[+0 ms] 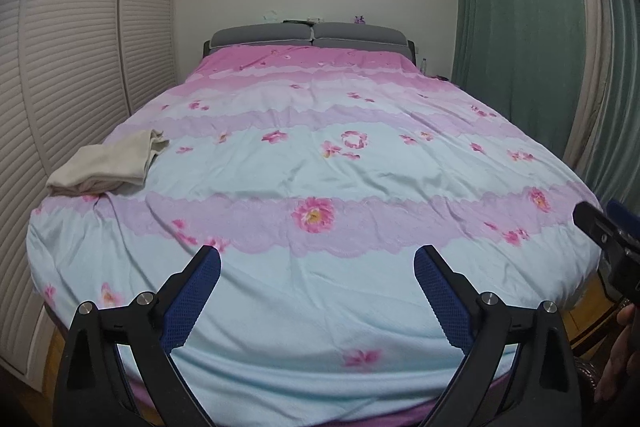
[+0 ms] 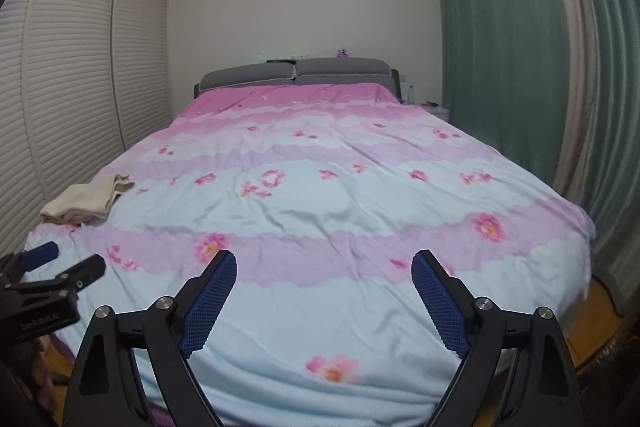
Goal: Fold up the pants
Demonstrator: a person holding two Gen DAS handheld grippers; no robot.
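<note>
Both the left gripper (image 1: 316, 267) and right gripper (image 2: 324, 273) gape empty. The folded cream cotton pants (image 1: 106, 167), mid-left, sit at the floral-quilted bed's (image 1: 360, 307) edge; a nudge could slide them off.

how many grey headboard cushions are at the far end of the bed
2. The left grey padded headboard cushion and the right grey padded headboard cushion sit side by side, meeting at the middle, above the pink floral bedspread. Their lower parts are hidden behind it.
</note>
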